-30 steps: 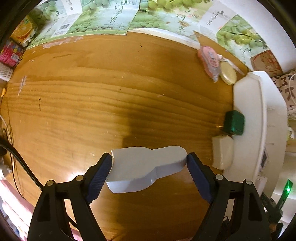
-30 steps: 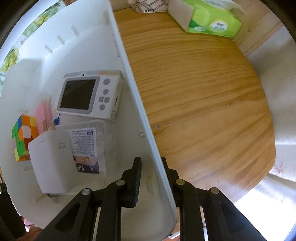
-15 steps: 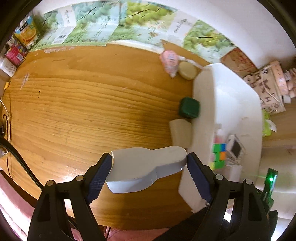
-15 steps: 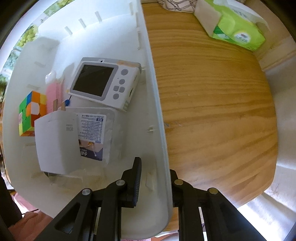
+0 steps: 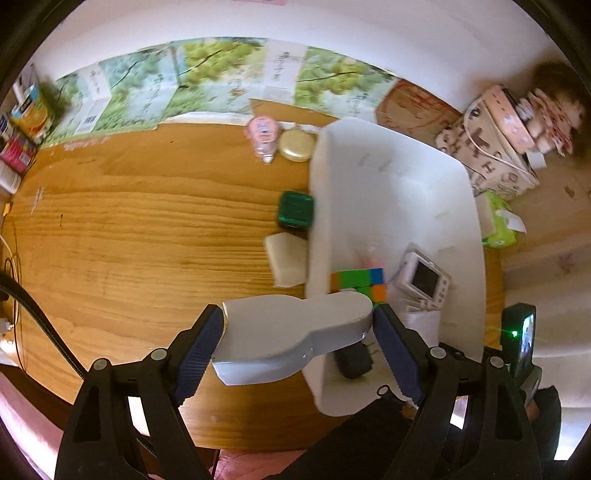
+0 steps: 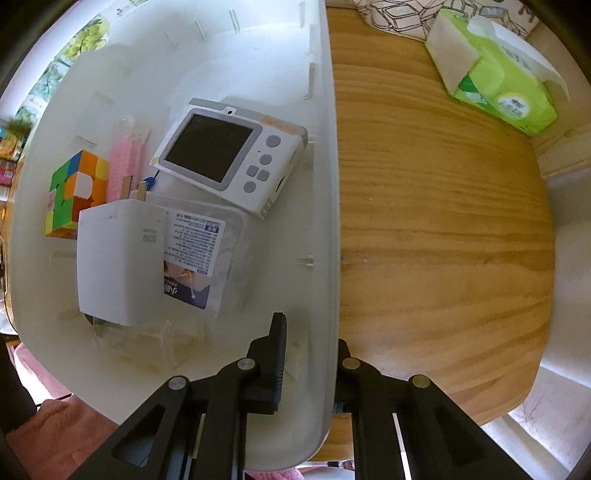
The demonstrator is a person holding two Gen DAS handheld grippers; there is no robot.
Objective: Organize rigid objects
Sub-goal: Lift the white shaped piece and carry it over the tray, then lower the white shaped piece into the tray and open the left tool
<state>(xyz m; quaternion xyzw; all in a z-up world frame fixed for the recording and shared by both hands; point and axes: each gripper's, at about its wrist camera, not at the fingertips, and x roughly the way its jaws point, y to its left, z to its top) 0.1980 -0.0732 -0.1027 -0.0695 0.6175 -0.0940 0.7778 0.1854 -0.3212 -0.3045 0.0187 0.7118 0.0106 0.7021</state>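
a wooden table (image 5: 140,236) with strong grain is seen below a plain white wall (image 5: 332,26). grape-printed cardboard (image 5: 221,77) is propped along the table's far edge. pale flooring, perhaps carpet, is glimpsed past the table's right edge (image 6: 569,258).

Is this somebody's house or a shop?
Probably a home: a wooden table against a wall, a tissue pack on it, and a white bin of household odds like a puzzle cube.
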